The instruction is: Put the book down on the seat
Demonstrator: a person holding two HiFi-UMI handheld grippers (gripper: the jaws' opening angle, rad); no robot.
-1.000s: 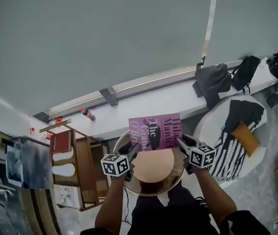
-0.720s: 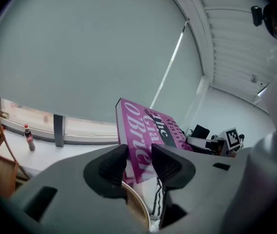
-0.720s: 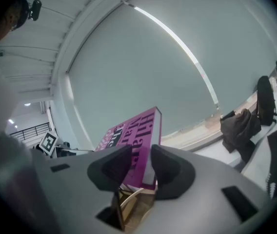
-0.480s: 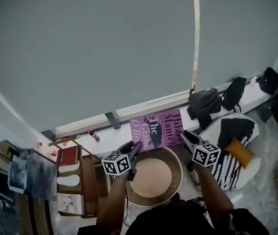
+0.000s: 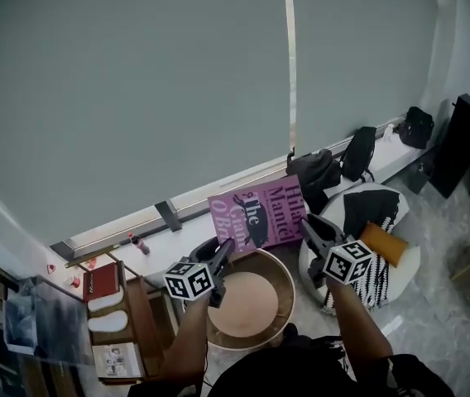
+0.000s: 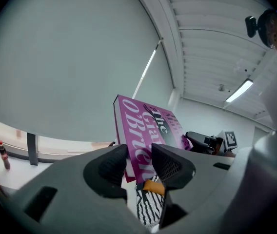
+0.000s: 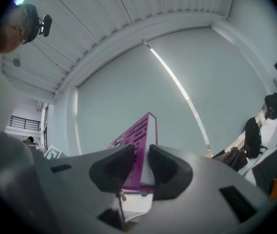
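The person is holding a purple paperback book with black lettering (image 5: 258, 213) up in the air, stretched between the two tools. The left gripper (image 5: 225, 248) is pinching the book's left edge. In the left gripper view its jaws are pressing on the cover and the back of the book (image 6: 147, 130), near a lower corner. The right gripper (image 5: 308, 222) is gripping the opposite edge. Its jaws have just been closing with the book (image 7: 141, 133) between them, and the pads are now squeezing both faces.

Below both grippers, well apart from the book, a round wooden seat with a tan pad (image 5: 287, 284) is standing, with open air between its rim and the book's lower edge. Out past the jaw tips, a white window ledge (image 5: 165, 251) is running under a grey roller blind (image 5: 136, 98), and dark backpacks (image 5: 314, 170) are slumping on it beyond the right gripper. To the right of the right gripper, a white round pouffe with a black-and-white striped throw (image 5: 400, 263) is sitting close beside the seat. To the left of the left gripper, a brown wooden shelf unit (image 5: 131, 304) is crowding that side.
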